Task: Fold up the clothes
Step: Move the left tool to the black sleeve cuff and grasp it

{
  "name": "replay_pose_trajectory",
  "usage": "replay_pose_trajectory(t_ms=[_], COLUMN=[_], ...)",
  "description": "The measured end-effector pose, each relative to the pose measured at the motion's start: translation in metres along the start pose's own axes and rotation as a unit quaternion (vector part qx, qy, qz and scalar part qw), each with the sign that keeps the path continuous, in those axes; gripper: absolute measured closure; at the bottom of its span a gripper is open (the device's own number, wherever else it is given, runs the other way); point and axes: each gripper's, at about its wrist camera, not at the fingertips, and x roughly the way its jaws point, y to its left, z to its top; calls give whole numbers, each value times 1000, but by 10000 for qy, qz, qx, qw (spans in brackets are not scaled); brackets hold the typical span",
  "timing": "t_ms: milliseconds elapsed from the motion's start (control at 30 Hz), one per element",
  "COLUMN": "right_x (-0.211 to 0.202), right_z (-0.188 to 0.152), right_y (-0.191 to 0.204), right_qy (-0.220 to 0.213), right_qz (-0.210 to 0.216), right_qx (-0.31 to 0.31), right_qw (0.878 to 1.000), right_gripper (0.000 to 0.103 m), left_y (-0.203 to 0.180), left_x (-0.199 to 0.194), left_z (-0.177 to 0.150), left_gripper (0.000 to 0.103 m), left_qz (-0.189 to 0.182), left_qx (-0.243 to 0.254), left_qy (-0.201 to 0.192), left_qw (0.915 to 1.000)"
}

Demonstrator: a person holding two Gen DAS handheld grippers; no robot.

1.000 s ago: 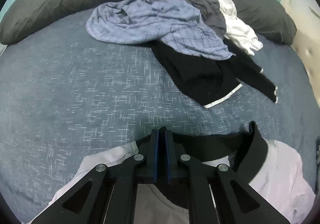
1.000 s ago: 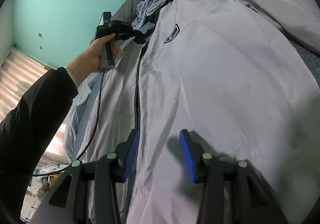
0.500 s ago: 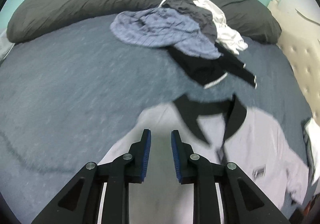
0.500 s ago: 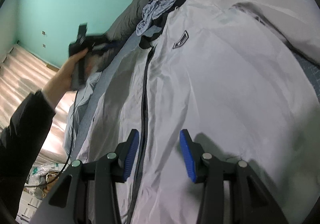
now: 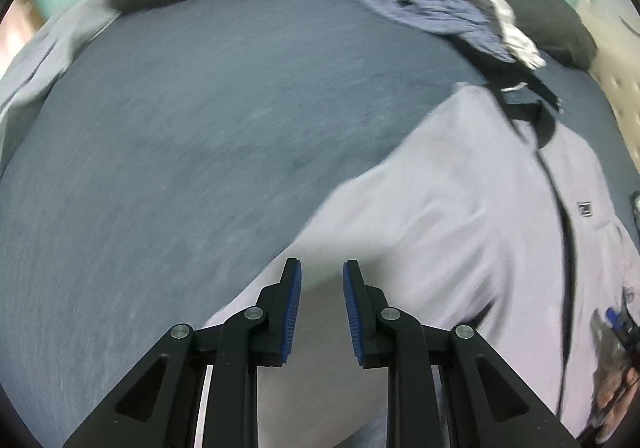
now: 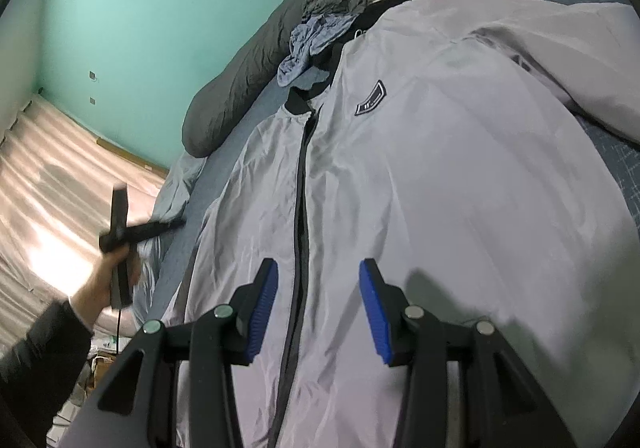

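1. While the right view alone showed the hand [image 6: 106,272], the left view alone showed the bed's [image 5: 200,148] bare half.
2. One jacket [image 6: 440,188] lay spread on the bed; two grippers, left gripper [image 5: 322,300] and right gripper [image 6: 318,304], had jaws spread, empty.

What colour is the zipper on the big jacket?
Dark, almost black, down the pale lilac-grey jacket. The zipper shows best in the right wrist view.

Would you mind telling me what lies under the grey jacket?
The grey jacket lies spread on the blue bedspread. Anything else beneath the jacket is covered and cannot be seen.
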Motion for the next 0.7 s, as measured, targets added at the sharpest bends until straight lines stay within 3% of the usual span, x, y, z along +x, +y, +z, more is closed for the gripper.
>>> replay_pose_trajectory(t_ms=[400, 700], right_x=[7, -1], right_z=[-14, -41], right_y=[18, 29], right_qy=[-61, -33], right_qz=[-243, -434], right_qx=[-160, -111], right_qw=[9996, 9990], right_gripper=[60, 60], left_y=[139, 191], left_x=[-51, -79], left_z=[-123, -173], left_gripper=[63, 52], left_qz=[380, 549], left_qx=[-1084, -1502], left_qy=[-35, -270], left_qw=[9934, 9868])
